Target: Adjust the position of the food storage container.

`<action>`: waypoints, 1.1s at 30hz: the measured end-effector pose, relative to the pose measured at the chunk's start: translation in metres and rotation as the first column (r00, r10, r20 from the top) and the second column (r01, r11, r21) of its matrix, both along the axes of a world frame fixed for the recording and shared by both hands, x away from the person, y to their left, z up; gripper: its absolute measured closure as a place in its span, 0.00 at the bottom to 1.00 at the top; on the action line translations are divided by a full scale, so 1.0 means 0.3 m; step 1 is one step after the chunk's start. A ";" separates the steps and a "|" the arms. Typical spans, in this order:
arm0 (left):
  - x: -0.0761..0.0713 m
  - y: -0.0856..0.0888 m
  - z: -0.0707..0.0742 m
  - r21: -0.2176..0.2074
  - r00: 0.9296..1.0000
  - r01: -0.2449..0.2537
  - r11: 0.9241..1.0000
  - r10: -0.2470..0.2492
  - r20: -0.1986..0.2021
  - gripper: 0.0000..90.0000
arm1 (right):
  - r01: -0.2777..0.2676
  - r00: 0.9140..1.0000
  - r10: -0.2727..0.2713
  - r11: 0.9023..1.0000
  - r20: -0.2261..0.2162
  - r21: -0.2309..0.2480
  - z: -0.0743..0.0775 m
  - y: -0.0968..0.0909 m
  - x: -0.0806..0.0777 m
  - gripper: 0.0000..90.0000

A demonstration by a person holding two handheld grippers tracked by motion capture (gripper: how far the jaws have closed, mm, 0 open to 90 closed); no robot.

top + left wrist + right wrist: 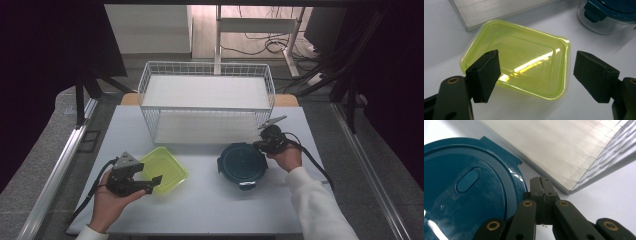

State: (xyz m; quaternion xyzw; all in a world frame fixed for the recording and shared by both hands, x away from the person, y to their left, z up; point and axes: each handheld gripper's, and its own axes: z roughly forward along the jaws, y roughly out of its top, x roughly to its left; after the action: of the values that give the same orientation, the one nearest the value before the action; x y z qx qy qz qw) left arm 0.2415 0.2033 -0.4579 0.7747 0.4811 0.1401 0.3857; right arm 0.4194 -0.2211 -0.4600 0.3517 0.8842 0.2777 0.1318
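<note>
A translucent yellow-green rectangular container lies without a lid on the white table, front left. My left gripper is held at its near edge. In the left gripper view the container lies just beyond the wide-apart pads of that open gripper, the left pad overlapping its rim. A round clear container with a dark teal clip lid stands at centre right. My right gripper is at its far right rim. In the right gripper view this gripper is shut on nothing, right beside the lid.
A white wire basket with a pale flat floor stands at the back middle of the table, close behind both containers. Its base edge runs just beyond my right gripper. Cables trail from both grippers toward the table's front.
</note>
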 end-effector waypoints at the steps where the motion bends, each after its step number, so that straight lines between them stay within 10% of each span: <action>1: 0.002 -0.001 -0.001 -0.002 1.000 0.001 1.000 -0.001 -0.001 0.24 | -0.009 1.000 0.009 1.000 -0.002 0.001 0.000 0.001 -0.005 0.99; 33: 0.013 -0.005 -0.005 -0.011 1.000 0.010 1.000 -0.010 -0.008 0.24 | -0.161 0.987 0.161 0.987 0.002 -0.009 -0.006 0.094 -0.110 0.99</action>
State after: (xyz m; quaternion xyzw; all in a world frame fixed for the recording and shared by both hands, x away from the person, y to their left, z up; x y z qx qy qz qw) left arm 0.2455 0.2017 -0.4593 0.7756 0.4795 0.1322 0.3886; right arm 0.3863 -0.1928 -0.4618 0.2782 0.9109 0.2838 0.1115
